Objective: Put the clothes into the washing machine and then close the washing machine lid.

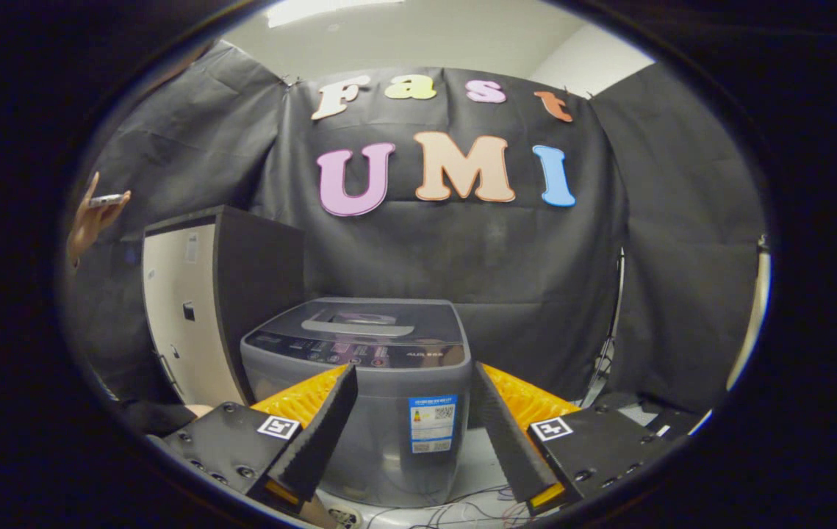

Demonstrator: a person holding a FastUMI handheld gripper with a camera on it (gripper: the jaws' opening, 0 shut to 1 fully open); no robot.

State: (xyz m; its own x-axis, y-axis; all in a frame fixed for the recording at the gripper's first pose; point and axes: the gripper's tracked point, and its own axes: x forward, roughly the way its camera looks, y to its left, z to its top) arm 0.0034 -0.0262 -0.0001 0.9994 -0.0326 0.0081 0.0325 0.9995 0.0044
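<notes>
A small grey top-loading washing machine [367,375] stands just ahead of my fingers, its dark lid [359,323] lying flat and shut. My gripper [414,376] is open, its two fingers spread to either side of the machine's front, with nothing held between them. No clothes are in sight.
A tall cabinet [201,308] with a pale door stands left of the washing machine. A person's hand [91,220] holding a small object is raised at the far left. Cables [462,507] lie on the white floor below the machine. Black cloth walls surround the booth.
</notes>
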